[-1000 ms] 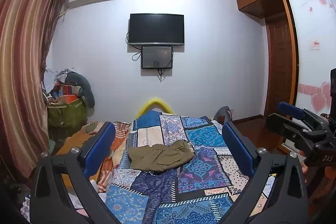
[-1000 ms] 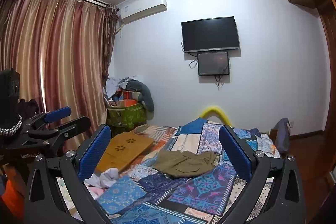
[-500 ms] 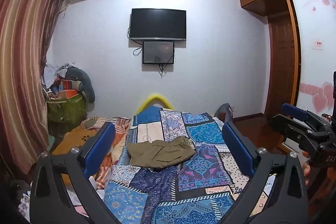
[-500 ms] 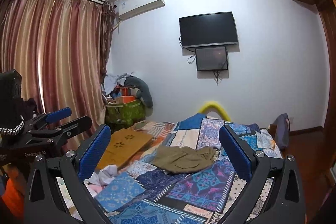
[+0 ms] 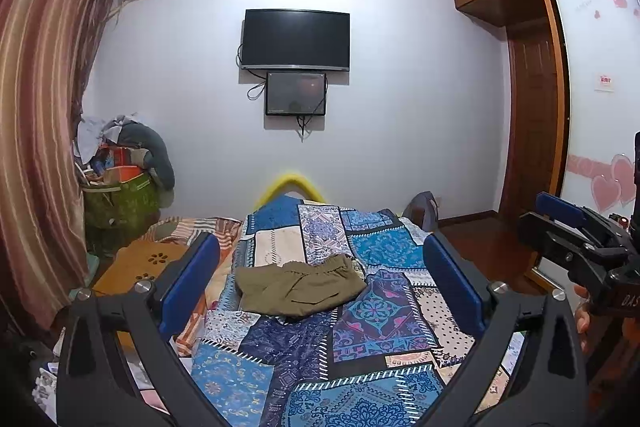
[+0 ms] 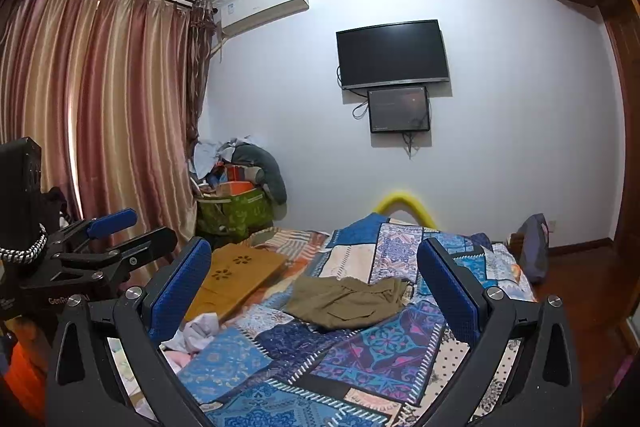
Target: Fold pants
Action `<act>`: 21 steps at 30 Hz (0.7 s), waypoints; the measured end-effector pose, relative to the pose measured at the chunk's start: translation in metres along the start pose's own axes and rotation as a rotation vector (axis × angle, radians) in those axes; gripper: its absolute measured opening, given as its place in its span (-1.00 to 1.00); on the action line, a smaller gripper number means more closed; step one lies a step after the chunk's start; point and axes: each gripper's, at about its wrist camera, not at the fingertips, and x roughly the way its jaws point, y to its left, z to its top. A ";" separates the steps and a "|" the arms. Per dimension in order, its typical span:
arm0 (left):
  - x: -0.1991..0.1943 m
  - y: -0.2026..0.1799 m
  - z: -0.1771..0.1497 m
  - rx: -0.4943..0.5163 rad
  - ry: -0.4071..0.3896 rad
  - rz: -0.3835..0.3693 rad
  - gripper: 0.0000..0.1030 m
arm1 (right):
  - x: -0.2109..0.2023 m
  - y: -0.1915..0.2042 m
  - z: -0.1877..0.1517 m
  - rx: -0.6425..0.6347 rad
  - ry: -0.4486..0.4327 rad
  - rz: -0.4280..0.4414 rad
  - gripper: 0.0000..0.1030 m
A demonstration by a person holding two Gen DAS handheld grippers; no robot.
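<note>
Olive-green pants point(image 5: 300, 289) lie crumpled in a loose heap on the patchwork bedspread point(image 5: 360, 359), in the middle of the bed; they also show in the right wrist view point(image 6: 348, 301). My left gripper point(image 5: 320, 267) is open and empty, held well above and short of the pants. My right gripper point(image 6: 314, 267) is open and empty, also far from the pants. The right gripper shows at the right edge of the left wrist view point(image 5: 576, 235). The left gripper shows at the left of the right wrist view point(image 6: 104, 247).
A mustard cloth point(image 6: 236, 275) and a small pile of pale clothes point(image 6: 196, 335) lie on the bed's left side. A green bag piled with clothes point(image 6: 236, 203) stands by the curtain point(image 6: 100, 107). A wardrobe point(image 5: 532, 107) and a bag point(image 6: 534, 247) are at right.
Both views have shifted slightly, so the pants sit a little lower and nearer in the frame. The pants have not moved and both grippers stay open.
</note>
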 end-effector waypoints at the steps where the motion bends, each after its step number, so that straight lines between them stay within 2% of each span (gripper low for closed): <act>1: 0.000 0.000 0.000 0.002 0.000 -0.002 1.00 | 0.001 0.000 0.000 0.002 0.002 -0.001 0.99; 21: -0.002 -0.009 -0.001 0.037 0.000 -0.038 1.00 | -0.001 -0.004 -0.003 0.007 0.003 -0.016 0.99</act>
